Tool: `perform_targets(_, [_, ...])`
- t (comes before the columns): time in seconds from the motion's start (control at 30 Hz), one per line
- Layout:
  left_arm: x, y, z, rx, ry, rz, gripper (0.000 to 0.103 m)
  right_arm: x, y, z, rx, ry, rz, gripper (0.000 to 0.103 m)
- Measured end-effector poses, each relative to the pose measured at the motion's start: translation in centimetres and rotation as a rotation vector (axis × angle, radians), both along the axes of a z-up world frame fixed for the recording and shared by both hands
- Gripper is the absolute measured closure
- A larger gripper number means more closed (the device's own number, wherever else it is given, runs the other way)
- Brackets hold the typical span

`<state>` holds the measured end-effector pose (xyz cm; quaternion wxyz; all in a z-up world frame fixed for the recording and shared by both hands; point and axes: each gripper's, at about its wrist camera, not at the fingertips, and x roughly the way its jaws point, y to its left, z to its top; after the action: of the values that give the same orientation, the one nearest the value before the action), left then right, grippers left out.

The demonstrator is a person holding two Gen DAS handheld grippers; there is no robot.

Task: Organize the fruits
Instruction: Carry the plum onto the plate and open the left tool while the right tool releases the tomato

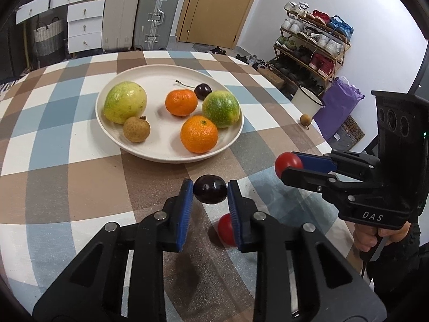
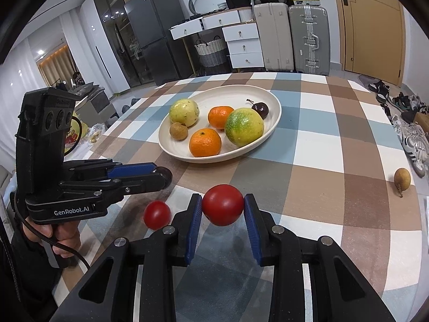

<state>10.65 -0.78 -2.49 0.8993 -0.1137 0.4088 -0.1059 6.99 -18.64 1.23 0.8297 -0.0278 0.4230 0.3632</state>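
My left tongs pinch a dark purple round cherry between their blue pads, low in the middle of the left wrist view, lifted just off the cloth; the jaws stand nearly closed, pressing the fruit on both sides; my right tongs clamp a larger red round cherry tomato the same way, low in the middle of the right wrist view, jaws only as wide as the fruit; a second, smaller red cherry tomato lies on the cloth just left of them there, and in the left view it shows partly behind my left tongs' right finger; above, in the upper middle of both views, sits the wide cream ceramic plate, holding a yellow-green round fruit, a greener speckled round fruit, two orange mandarins, a brown rough-skinned longan and another dark cherry with a stem; a lone brown longan lies far right on the cloth, well apart from the plate; all rests on a round table under a blue, brown and white checked cloth; my hand grips the left tool's handle at lower left.
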Motion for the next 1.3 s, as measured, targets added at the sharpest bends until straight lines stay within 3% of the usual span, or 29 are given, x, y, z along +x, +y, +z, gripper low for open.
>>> perform_targets(0.43, [-1.6, 1.7, 4.0, 0.033, -0.094, 0.066, 0.08, 0.5, 0.8, 3.1, 0.049, -0.052, -0.001, 0.071])
perform_targets(0.8, [-0.3, 3.2, 6.2, 0.041, -0.133, 0.11, 0.08, 2.6, 1.8, 5.5, 0.105, -0.078, -0.023, 0.071])
perform_targets(1.3, [4.3, 5.3, 6.1, 0.061, -0.141, 0.149, 0.079, 7.0, 3.5, 4.5, 0.143, -0.028, -0.093, 0.071])
